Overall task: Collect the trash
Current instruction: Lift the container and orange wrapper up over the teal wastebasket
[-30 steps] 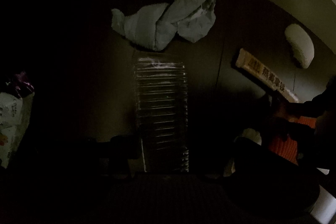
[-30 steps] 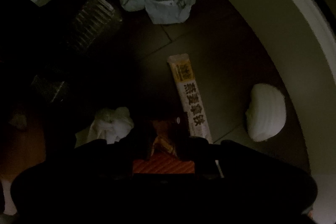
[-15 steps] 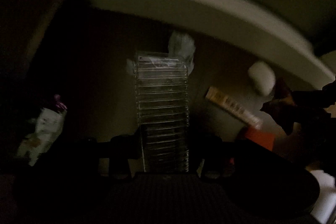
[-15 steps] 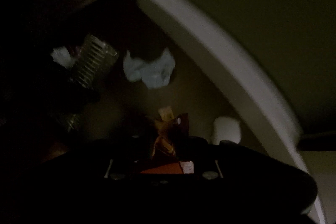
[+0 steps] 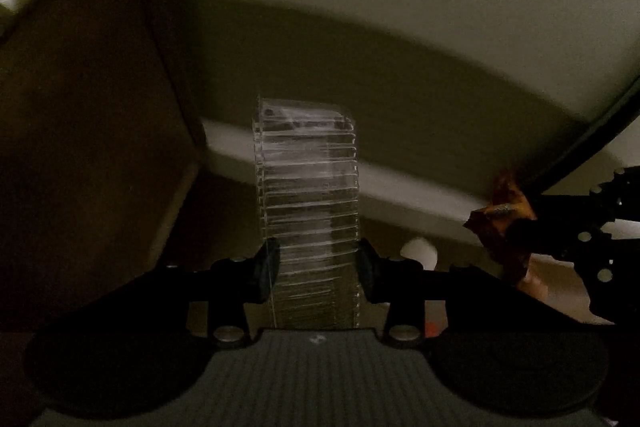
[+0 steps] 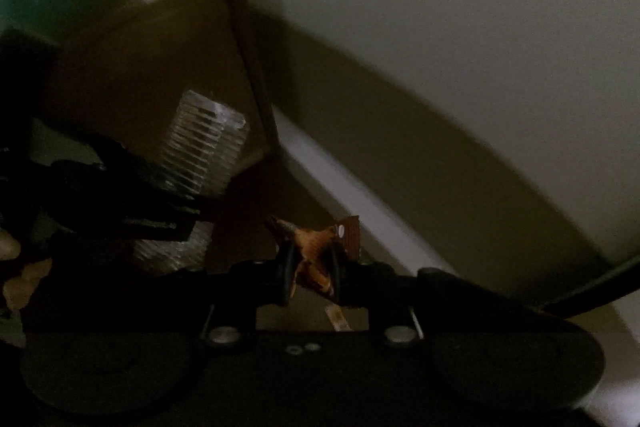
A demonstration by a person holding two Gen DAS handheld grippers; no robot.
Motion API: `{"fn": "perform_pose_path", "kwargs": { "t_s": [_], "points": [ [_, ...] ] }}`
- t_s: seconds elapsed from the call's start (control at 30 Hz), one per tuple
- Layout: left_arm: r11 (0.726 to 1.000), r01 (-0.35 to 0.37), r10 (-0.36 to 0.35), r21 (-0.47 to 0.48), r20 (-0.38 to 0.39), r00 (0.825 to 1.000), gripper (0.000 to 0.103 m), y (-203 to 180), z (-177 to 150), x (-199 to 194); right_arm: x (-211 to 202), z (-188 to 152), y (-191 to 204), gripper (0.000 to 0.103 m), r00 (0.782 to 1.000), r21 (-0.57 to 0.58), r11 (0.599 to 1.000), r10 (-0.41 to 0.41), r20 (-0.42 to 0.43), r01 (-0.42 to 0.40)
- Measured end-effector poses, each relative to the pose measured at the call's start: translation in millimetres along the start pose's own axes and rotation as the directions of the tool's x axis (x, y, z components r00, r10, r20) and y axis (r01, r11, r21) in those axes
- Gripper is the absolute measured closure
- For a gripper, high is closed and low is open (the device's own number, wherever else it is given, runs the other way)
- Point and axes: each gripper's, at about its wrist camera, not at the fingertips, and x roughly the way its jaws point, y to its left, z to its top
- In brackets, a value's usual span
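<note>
Both grippers loaded, dim room.
Left gripper (image 5: 316, 267) clamps ribbed clear tray (image 5: 308, 187), held just right of brown box (image 5: 92, 115); right gripper (image 6: 312, 267) pinches orange wrapper (image 6: 316, 247), further right of box, near white baseboard (image 6: 360, 195).

Ribbed clear plastic container (image 5: 308, 211) base hidden behind hand-held gripper body; wall blurred

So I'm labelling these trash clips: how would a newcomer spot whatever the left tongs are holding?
Start at the big brown cardboard box against the pale wall. Just right of it, the left tongs pinch a clear ribbed plastic bottle pointing away from the camera. Unlike the crumpled orange-brown wrapper in the right tongs, it is see-through and ringed with ridges.
</note>
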Motion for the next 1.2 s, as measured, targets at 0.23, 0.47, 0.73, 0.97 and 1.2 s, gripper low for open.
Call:
{"fn": "perform_pose_path", "kwargs": {
  "t_s": [0.23, 0.47, 0.73, 0.97, 1.2],
  "points": [
    [1.000, -0.002, 0.006, -0.028, 0.139, 0.990, 0.063, -5.6, 7.3, -96.7, -99.1, 28.9, 22.5, 0.087, 0.984, -0.068, 0.998, 0.005, 0.177, 0.008],
    [0.999, -0.029, 0.039, -0.041, 0.270, 0.962, 0.063, -11.0, 19.1, -190.5, -183.2, 56.2, 51.0, 0.087, 0.949, -0.121, 0.993, 0.029, 0.314, 0.009],
    [0.995, -0.096, 0.100, -0.031, 0.407, 0.908, 0.062, -10.4, 25.8, -289.6, -251.6, 94.3, 100.8, 0.087, 0.880, -0.229, 0.973, 0.088, 0.467, 0.024],
    [0.988, -0.140, 0.155, -0.068, 0.535, 0.831, 0.062, 13.3, 39.3, -371.5, -292.8, 127.8, 142.7, 0.087, 0.815, -0.301, 0.953, 0.152, 0.559, 0.028],
    [0.973, -0.200, 0.229, -0.117, 0.623, 0.748, 0.062, 32.3, 53.2, -449.6, -321.8, 161.2, 183.8, 0.087, 0.758, -0.339, 0.940, 0.192, 0.623, 0.041]
  ]
}}
